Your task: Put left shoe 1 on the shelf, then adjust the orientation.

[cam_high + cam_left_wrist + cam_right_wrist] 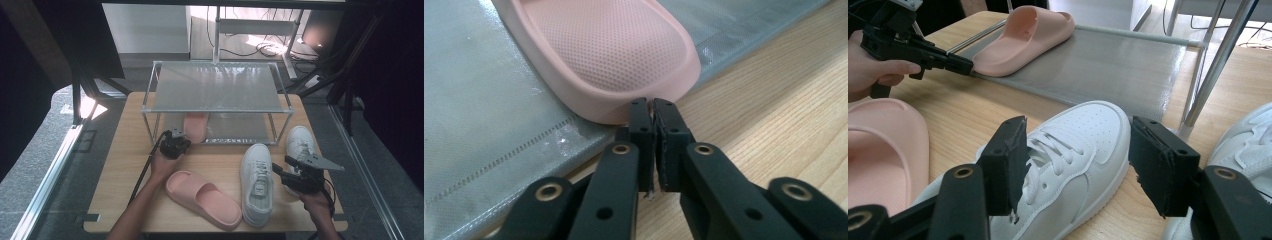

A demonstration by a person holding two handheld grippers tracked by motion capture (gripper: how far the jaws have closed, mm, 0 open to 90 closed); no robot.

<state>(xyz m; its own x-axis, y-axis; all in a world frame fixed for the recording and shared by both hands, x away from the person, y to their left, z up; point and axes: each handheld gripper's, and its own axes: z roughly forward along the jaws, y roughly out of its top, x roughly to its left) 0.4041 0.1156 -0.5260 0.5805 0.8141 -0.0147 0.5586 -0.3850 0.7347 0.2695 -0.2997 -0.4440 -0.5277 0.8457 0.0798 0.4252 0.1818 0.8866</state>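
Note:
A pink slipper lies on the lower shelf of a metal shoe rack. My left gripper is at the slipper's heel, its tips against the rim. Its jaws are together, with only a thin slit and nothing between them. Its mate, a second pink slipper, lies on the table in front. My right gripper stands open, its pads either side of the toe of a white sneaker without touching it.
A second white sneaker lies at the right, behind my right gripper. The rack's upper shelf overhangs the lower one, and its leg stands close to the sneakers. Bare wooden table lies left of the slippers.

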